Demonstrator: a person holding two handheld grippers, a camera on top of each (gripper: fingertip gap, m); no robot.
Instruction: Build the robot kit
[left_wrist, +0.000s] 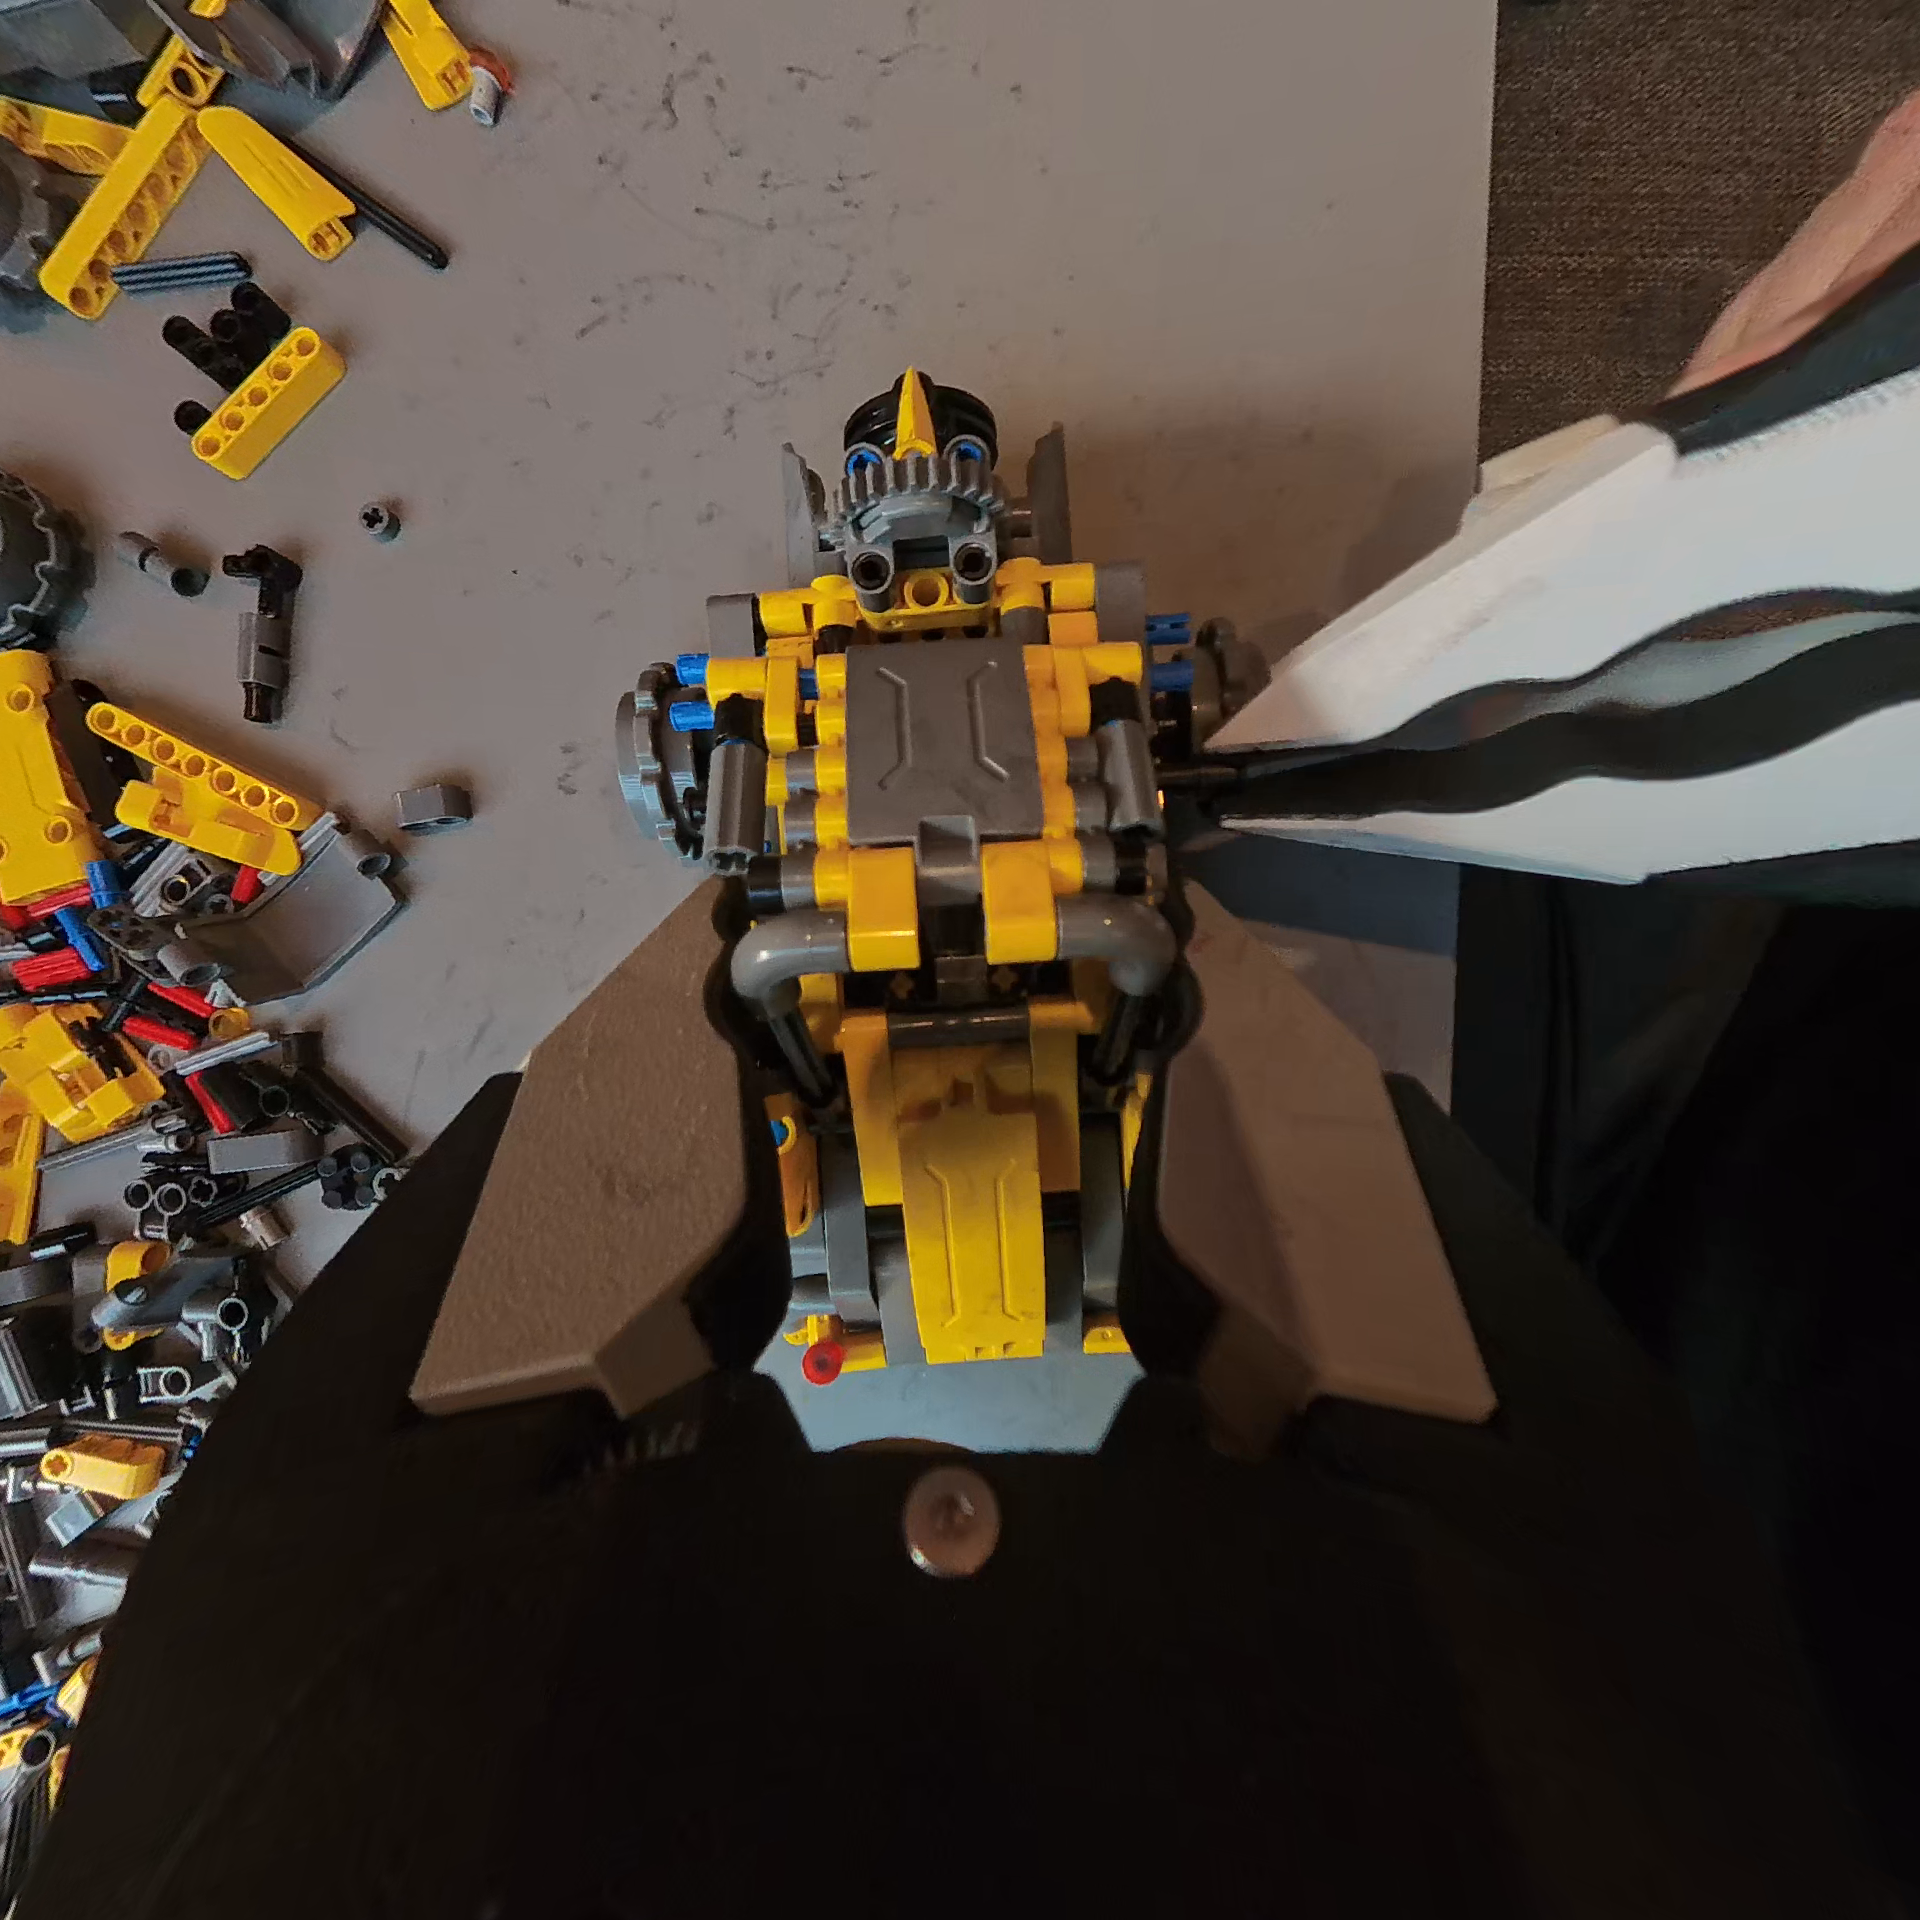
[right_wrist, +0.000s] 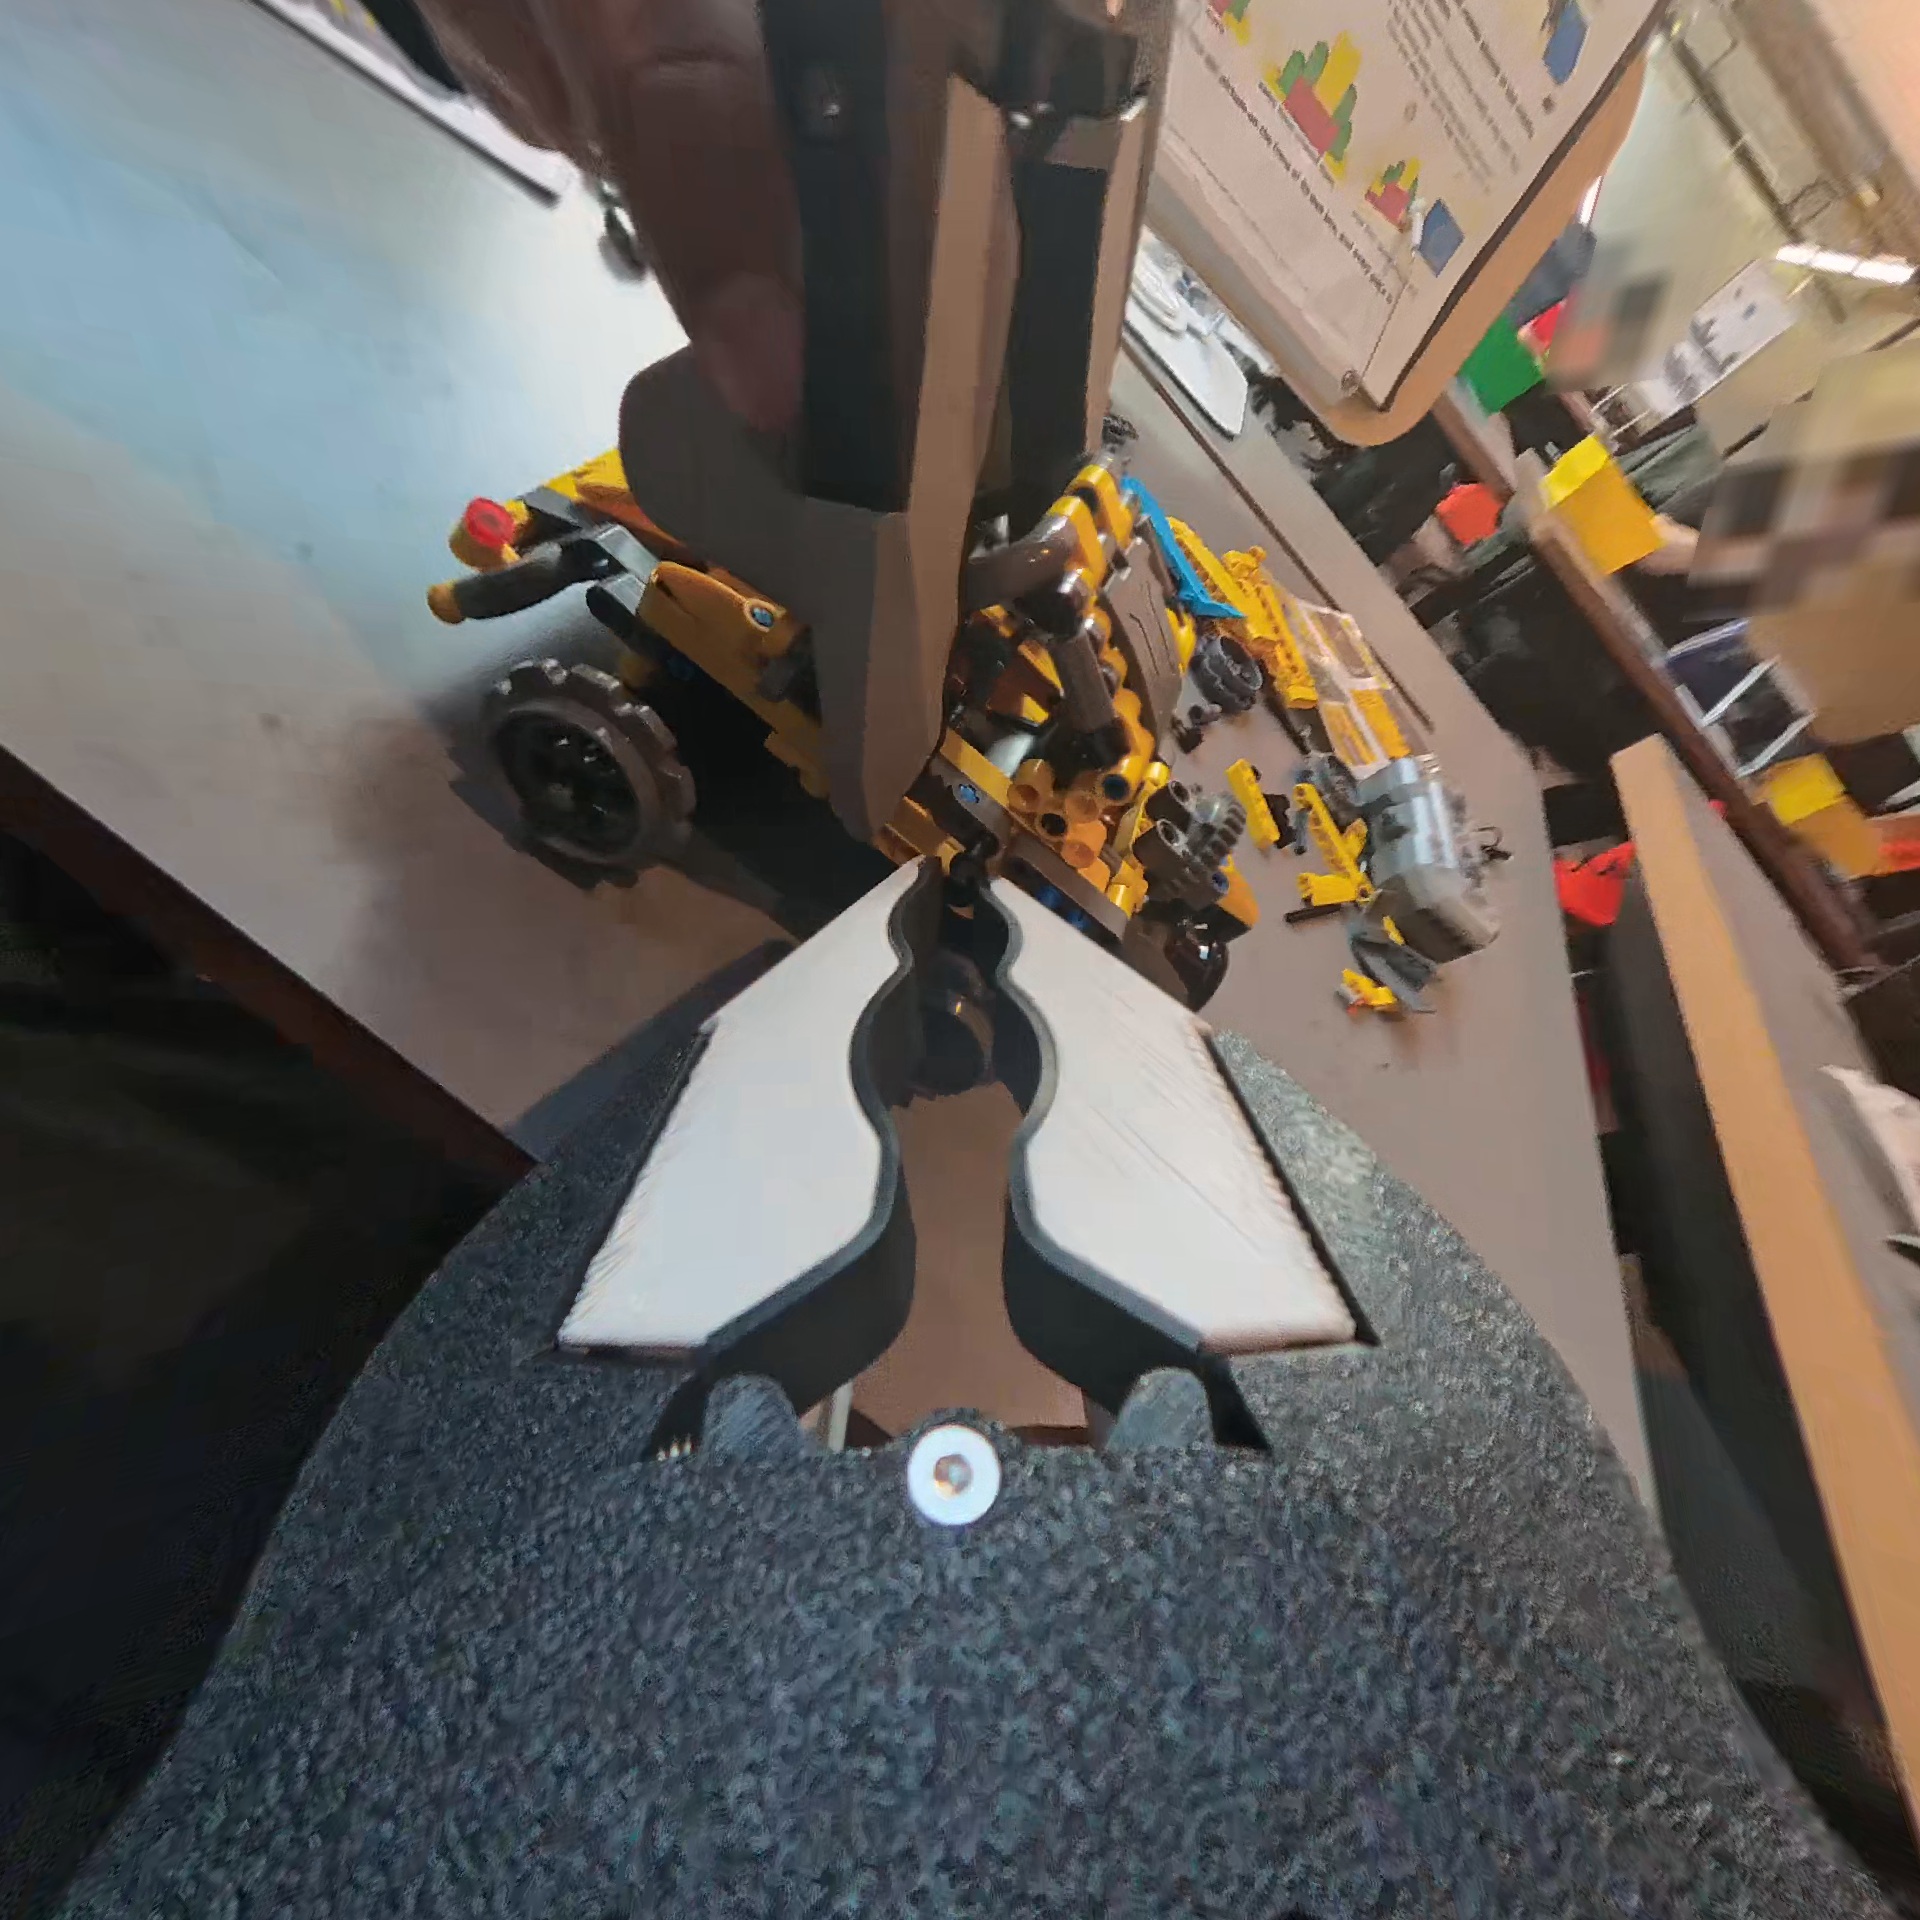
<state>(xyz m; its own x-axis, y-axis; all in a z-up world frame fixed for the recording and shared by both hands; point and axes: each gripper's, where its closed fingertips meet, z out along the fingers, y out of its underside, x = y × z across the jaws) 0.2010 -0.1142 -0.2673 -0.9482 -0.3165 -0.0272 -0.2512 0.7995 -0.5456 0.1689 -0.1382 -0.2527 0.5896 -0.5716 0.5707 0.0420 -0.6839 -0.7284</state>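
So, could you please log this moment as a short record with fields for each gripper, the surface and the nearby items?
left gripper: shut on the yellow and grey brick-built vehicle, fingers on both its sides
right gripper: tips closed on a small black pin at the vehicle's side
surface: grey table
nearby: pile of loose yellow, grey, red parts; a toothed wheel on the vehicle

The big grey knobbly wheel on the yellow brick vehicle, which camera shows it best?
The right wrist view: the grey knobbly wheel shows whole, side-on, at the rear of the yellow brick vehicle. In the left wrist view the vehicle is seen from above and that wheel is hidden.
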